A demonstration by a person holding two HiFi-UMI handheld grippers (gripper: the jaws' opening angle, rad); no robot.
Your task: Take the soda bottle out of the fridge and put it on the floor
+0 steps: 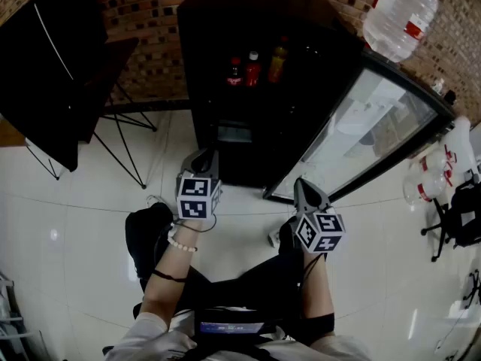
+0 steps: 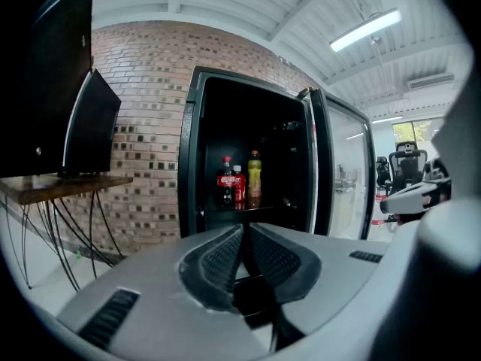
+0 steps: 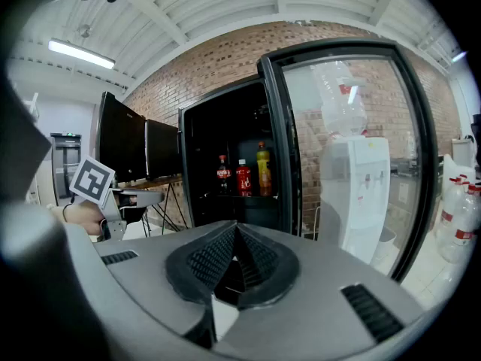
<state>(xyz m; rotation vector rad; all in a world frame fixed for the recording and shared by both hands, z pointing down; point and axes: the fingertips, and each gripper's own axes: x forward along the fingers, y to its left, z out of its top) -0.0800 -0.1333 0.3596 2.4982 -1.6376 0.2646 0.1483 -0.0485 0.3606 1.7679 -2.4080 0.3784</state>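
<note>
Head view: soda bottle [image 1: 235, 71] on a shelf in the open fridge [image 1: 225, 21], well apart from the left hand-held gripper [image 1: 201, 161] and right hand-held gripper [image 1: 306, 190].
Head view: both are held over the white floor [image 1: 90, 224] before the fridge; a red bottle [image 1: 252, 68] and a yellow bottle [image 1: 276, 62] stand just beside the soda bottle. Left gripper view: jaws pressed together, nothing pinched, the soda bottle just above and left of their tips, far off. Right gripper view: jaws also together and empty, the bottle above their tips, the glass door [image 3: 353, 149] swung open at right.
</note>
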